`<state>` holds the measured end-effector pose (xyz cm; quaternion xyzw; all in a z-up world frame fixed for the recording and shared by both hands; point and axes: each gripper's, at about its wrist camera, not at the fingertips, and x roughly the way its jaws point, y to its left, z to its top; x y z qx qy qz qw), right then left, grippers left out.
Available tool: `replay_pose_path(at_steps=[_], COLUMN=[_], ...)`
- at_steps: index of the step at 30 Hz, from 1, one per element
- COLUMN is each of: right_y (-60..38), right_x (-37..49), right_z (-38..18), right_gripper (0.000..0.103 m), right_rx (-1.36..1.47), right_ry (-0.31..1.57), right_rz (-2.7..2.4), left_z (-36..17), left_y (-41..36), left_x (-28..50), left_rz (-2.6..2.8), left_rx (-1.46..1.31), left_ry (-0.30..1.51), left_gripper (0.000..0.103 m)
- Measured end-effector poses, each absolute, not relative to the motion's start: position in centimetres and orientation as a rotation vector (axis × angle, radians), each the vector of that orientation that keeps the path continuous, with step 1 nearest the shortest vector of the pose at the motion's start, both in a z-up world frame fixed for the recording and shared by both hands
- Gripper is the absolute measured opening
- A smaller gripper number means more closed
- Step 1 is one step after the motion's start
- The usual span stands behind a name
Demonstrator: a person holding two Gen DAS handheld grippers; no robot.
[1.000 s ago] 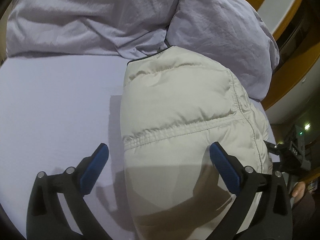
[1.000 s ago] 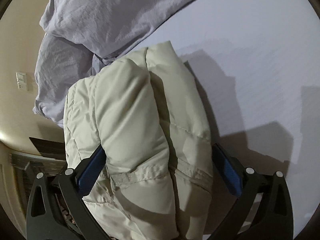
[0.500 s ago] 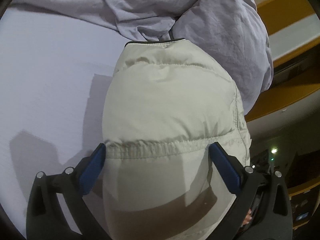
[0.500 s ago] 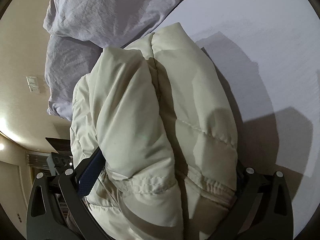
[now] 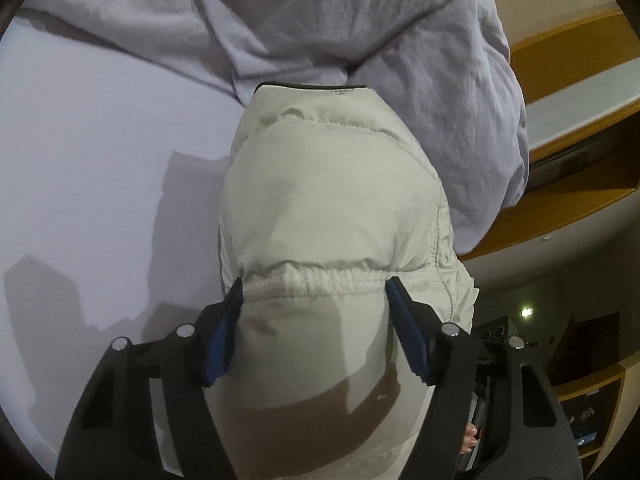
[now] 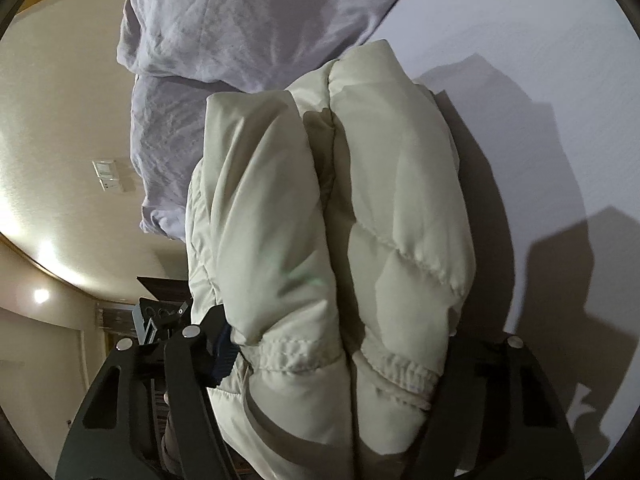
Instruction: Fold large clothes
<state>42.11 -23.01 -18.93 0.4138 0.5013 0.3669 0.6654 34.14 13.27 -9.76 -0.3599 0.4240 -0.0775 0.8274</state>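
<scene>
Both claws are closing on the same cream puffer jacket (image 5: 332, 208), which lies bundled on the pale bed sheet (image 5: 100, 152) just below a rumpled lilac duvet (image 5: 328, 24) at the top of the frame. In the left wrist view the left gripper (image 5: 314, 312) has its blue pads (image 5: 220, 344) squeezing in at either side of a quilted seam, low centre of the frame, and the padding already puckers between them. In the right wrist view the right gripper (image 6: 332, 356) straddles two thick folds of the jacket (image 6: 320, 220) at the bottom centre; only its left pad shows, pressed into the fabric, the other being buried under the bulge. The step in hand looks like taking a two-handed grip on the folded bundle. Next, I judge, the grips must firm up enough not to slip on slick, springy fabric, then both hands lift or turn the bundle together so the folds do not spring open.
</scene>
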Motion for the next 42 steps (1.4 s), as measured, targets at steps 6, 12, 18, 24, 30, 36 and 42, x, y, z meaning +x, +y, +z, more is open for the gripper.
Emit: replay_pose_path(at_steps=[6,12,18,24,30,36,42], right_y=[-19.4,-15.7,-14.7,-17.3,-19.2,-15.3,-9.2], right_x=[44.5,46.9,47.2,46.6,46.6,46.6,46.0], right_z=[-17.0,-15.7,-16.6,-14.4,-10.7,-6.8,-4.0], right_gripper=[0.065,0.065,0.075,0.083,0.086,0.086,0.08], right_rx=[0.907,0.858,0.804,0.695,0.55,0.356,0.127], right_ry=[1.119,1.114,1.144,1.116,1.004,0.866,0.721], right_rz=[0.876,0.874,0.794,0.716,0.521,0.472,0.461], left_z=[-8.1,-7.1,-8.5,-7.5,-4.6,-2.5,-2.6], left_y=[16.6,19.8,20.9,20.4,18.9,15.6,13.3], left_x=[35.7,37.0,38.0,38.0,37.9,38.7,39.5], left_rz=[-0.122,-0.065,-0.026,0.015,0.073,0.086,0.115], left_rx=[-0.76,-0.731,-0.694,-0.564,-0.398,-0.269,-0.144], left_ry=[0.861,0.824,0.835,0.829,0.747,0.675,0.663], left_gripper=[0.068,0.068,0.072,0.08,0.083,0.085,0.085])
